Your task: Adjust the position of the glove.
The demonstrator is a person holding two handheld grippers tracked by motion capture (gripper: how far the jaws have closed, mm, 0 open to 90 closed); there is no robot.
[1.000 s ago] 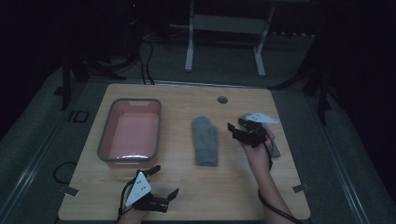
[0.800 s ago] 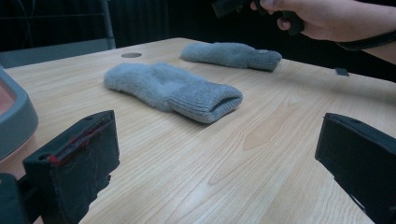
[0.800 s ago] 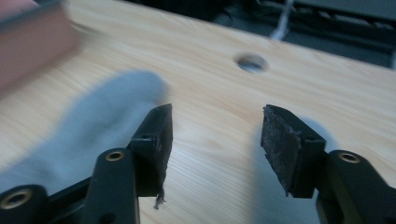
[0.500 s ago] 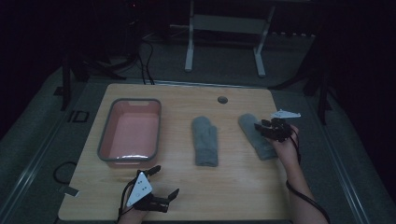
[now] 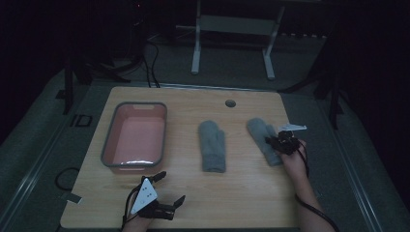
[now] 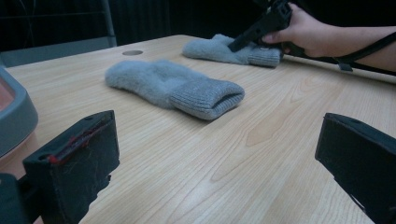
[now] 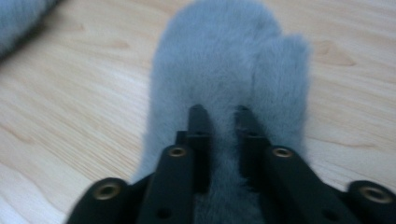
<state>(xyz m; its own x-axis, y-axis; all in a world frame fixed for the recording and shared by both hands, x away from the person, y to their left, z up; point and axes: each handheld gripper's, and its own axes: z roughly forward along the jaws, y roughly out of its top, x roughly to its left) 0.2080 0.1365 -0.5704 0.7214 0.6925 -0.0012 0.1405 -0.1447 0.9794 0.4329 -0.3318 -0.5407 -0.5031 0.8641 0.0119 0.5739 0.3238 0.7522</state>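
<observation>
Two grey fleece mittens lie flat on the wooden table. One mitten is in the middle. The other mitten is at the right, and my right gripper rests on its cuff end, jaws pinched close into the fleece. That gripper shows far off in the left gripper view, held by a hand. My left gripper sits near the front edge, open wide, nothing between its jaws.
A pink tray with a grey rim stands at the left of the table, with nothing in it. A small round hole lies near the far edge. Bare wood separates the two mittens and runs along the front.
My right gripper has moved right from beside the middle mitten, bringing the second mitten with it; that mitten now lies stretched out at the right. The left gripper has stayed still.
</observation>
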